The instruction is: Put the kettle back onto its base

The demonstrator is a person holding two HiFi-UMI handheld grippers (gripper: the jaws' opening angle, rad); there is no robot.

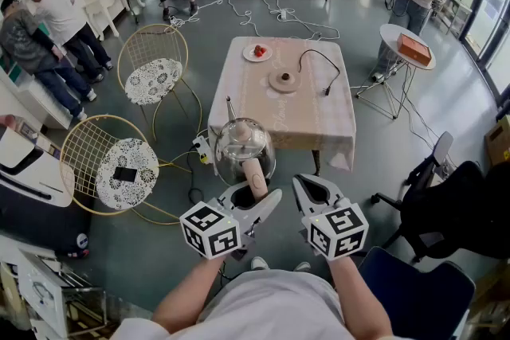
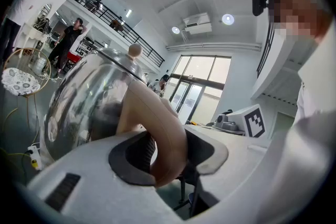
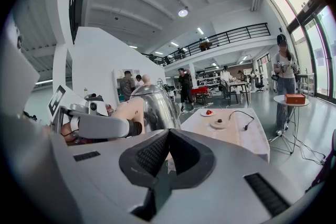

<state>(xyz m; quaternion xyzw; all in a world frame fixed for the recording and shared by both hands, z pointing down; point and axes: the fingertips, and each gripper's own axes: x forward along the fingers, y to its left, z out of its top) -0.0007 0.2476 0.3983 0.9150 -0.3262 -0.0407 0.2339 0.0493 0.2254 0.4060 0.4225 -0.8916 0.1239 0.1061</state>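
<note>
Head view: the kettle (image 1: 241,146), a polished steel dome with a knobbed lid, thin spout and beige handle (image 1: 256,176), hangs just off the table's (image 1: 319,123) near edge. The left gripper (image 1: 255,201) clamps the handle. The base (image 1: 284,80) lies mid-table, well apart. The right gripper (image 1: 312,189) is closed and empty.

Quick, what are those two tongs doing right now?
Left tongs: closed on the handle of the kettle.
Right tongs: closed, holding nothing.
</note>
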